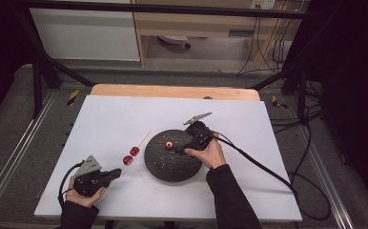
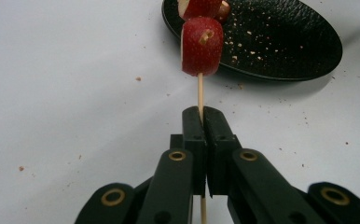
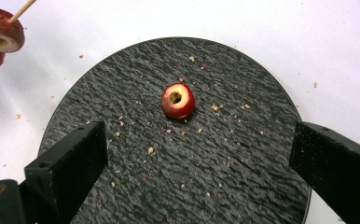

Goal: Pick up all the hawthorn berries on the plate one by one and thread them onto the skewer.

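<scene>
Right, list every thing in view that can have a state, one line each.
left gripper: shut on the skewer's lower end.
right gripper: open, above the plate, holding nothing.
skewer: held by the left gripper, two fruit pieces threaded on it.
threaded fruit pieces: both on the skewer, off the plate.
cored fruit piece: loose on the plate, hole facing up.
plate: flat on the table, strewn with crumbs.

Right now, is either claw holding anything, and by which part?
The left claw is shut on the wooden skewer, below the two fruit pieces. The right claw is open, holding nothing.
</scene>
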### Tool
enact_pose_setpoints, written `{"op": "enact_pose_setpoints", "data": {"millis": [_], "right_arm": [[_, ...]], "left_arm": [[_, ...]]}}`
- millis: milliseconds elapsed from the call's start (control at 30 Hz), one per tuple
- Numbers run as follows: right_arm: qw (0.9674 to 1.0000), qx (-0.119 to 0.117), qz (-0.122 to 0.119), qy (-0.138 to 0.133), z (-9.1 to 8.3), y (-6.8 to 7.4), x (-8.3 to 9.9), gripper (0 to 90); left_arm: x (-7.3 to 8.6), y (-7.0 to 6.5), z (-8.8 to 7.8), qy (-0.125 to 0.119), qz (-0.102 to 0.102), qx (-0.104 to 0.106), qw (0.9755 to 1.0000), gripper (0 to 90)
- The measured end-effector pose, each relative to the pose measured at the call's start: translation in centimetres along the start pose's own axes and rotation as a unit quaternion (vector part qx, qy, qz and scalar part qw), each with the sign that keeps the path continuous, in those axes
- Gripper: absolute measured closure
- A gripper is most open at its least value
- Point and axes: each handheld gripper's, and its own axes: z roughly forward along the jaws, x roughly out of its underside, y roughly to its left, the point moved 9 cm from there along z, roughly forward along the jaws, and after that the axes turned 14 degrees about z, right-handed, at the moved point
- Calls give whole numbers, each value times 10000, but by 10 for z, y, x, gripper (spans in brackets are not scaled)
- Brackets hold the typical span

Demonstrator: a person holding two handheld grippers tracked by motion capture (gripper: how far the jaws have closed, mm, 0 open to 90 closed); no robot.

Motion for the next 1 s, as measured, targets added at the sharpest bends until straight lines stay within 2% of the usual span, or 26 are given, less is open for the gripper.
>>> {"op": "enact_pose_setpoints", "data": {"millis": [433,767,867,1000], "right_arm": [[9988,88,-191,448,31,12,-16,105],[9954,139,-317,892,54,9,-16,228],[9943,83,-408,981,59,10,-16,274],[9933,5,-402,1085,63,11,-15,356]], "left_arm": [[1,0,2,24,1,-3,10000,880],[2,2,1,30,-15,-5,10000,880],[2,2,1,37,-11,1,10000,880],[2,1,2,39,-5,7,10000,879]]}}
